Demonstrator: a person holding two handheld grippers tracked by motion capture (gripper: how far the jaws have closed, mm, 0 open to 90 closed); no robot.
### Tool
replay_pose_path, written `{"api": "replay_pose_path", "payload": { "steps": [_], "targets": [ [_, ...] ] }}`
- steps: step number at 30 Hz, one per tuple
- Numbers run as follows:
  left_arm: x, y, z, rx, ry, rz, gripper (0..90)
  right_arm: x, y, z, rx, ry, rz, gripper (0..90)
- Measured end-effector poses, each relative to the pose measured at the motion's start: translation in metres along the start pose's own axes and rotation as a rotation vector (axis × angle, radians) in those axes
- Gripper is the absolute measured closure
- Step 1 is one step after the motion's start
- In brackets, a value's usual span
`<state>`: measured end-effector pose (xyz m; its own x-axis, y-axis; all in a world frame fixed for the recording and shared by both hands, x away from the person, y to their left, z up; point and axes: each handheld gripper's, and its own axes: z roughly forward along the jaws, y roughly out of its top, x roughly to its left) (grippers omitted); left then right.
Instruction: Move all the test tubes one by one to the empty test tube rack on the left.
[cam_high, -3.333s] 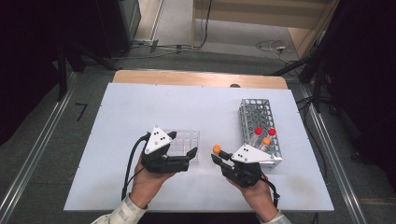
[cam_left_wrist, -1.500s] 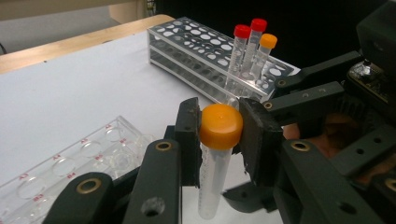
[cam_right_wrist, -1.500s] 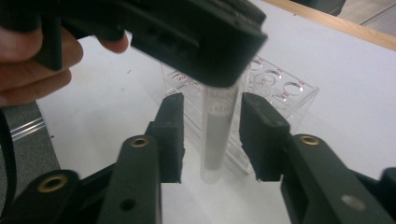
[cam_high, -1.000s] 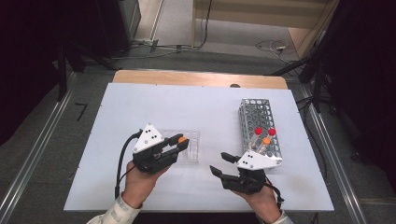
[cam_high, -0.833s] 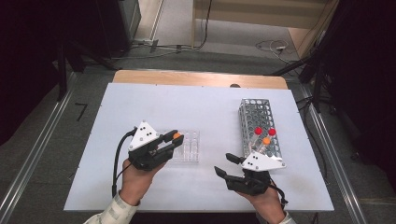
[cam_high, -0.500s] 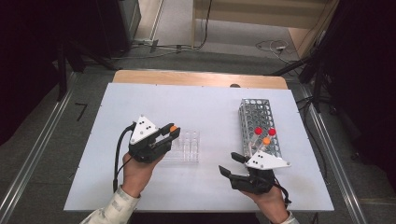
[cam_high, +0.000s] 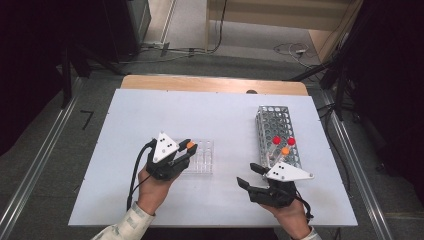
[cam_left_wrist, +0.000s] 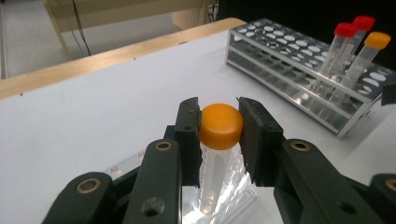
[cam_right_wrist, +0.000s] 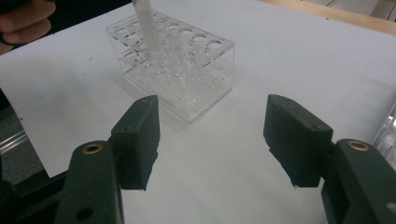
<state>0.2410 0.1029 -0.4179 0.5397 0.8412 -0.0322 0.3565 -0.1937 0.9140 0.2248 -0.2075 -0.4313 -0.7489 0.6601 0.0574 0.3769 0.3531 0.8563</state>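
Orange-capped clear plastic tube (cam_left_wrist: 218, 140), pinched at its cap by the left gripper (cam_high: 184, 151), hangs partway into the clear acrylic rack (cam_high: 202, 159). Tilted, it could jam or tip the rack. Right gripper (cam_high: 249, 177) fingers gape empty nearby.

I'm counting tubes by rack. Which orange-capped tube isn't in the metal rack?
The orange-capped tube clamped in the left tool, over the clear rack. The other orange-capped tube stands in the metal rack beside two red-capped ones.
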Motion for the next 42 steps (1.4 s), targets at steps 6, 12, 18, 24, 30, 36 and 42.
{"api": "replay_pose_path", "payload": {
  "steps": [6,12,18,24,30,36,42],
  "targets": [
    [-0.001,-0.005,0.003,0.013,0.002,-0.001,70.1,-0.002,-0.002,-0.001,0.005,-0.007,0.002,34.6],
    [-0.001,-0.007,0.004,0.031,-0.018,-0.019,64.7,-0.005,-0.005,-0.004,-0.002,-0.019,0.007,34.5],
    [0.001,-0.005,0.0,0.013,-0.028,-0.04,60.3,-0.009,-0.007,-0.012,-0.013,-0.036,0.018,34.6],
    [0.005,-0.005,-0.003,0.003,-0.028,-0.07,51.7,-0.018,-0.011,-0.022,-0.025,-0.065,0.034,34.6],
    [0.008,-0.006,-0.007,-0.002,0.017,-0.081,32.2,-0.027,-0.016,-0.035,-0.041,-0.1,0.053,34.7],
    [0.016,-0.009,-0.01,-0.001,0.034,-0.121,25.0,-0.038,-0.022,-0.046,-0.051,-0.145,0.074,34.8],
    [0.02,-0.01,-0.01,-0.003,0.037,-0.141,23.8,-0.053,-0.028,-0.05,-0.053,-0.206,0.108,34.9]
  ]
}}
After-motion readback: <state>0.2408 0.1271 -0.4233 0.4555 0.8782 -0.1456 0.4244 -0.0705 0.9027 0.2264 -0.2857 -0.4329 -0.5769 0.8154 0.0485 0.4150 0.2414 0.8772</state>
